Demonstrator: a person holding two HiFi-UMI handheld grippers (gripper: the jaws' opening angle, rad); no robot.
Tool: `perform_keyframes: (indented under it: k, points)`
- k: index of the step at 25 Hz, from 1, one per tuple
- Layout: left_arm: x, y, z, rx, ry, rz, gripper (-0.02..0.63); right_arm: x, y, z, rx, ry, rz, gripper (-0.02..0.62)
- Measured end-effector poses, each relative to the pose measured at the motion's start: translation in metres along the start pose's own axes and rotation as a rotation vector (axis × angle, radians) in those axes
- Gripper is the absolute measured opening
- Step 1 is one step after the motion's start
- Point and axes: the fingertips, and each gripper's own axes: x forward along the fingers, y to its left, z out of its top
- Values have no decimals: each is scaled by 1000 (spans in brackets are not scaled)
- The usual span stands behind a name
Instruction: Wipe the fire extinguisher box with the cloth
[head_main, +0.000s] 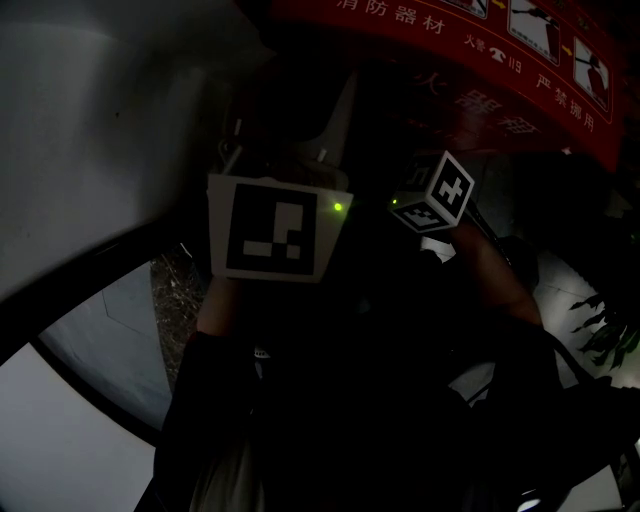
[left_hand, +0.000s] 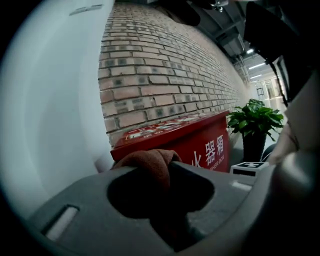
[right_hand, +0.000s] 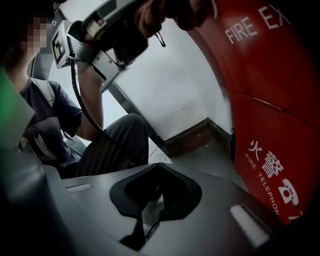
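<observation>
Although the head view was too dark to be of much use, both gripper views were legible. The left gripper was found clamped on a folded brown cloth, which stood proud of the jaw tips. The red fire extinguisher box stood against the brick wall, directly ahead of that gripper. Its near end corner lay just beyond the cloth, and its long axis ran away to the right towards a potted plant. Contact between cloth and box could not be confirmed. The right gripper had its jaws together on nothing and sat low beside the box's front face. Judgement: the left gripper was the better placed; a short advance onto the lid's near edge, then strokes along the long axis, appeared required
</observation>
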Motion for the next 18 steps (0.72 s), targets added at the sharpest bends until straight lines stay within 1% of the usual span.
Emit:
perform_keyframes:
  k: [3,5,7,9,11,12,15,18]
  points:
    - [0,1,3,-23,-18,-2,107,-3,-3,-3,1,3,-20,-2]
    - [0,1,9,-37,-48,-8,106,-5,-3,-2,-17,6,-32,-2]
    - [-3,-1,14,-46,-74,-23,106,-5,-1,2,-24,1,-23,-2]
    - [-7,-5,14,-55,-96,-55,106,-4,0,4,-19,-4,-14,-2]
    - [-9,-11,-1,-101,-97,-104,107,-2,-1,2,-13,6,-17,-2]
    - [-8,-15,-16,-139,-68,-136,106,-2,-1,-1,-12,17,-16,-2]
    - [18,-31,-73,-293,67,-254,107,-1,0,-11,-4,59,7,-2]
    - [44,-59,-133,-440,235,-358,107,3,10,-22,9,102,56,-2]
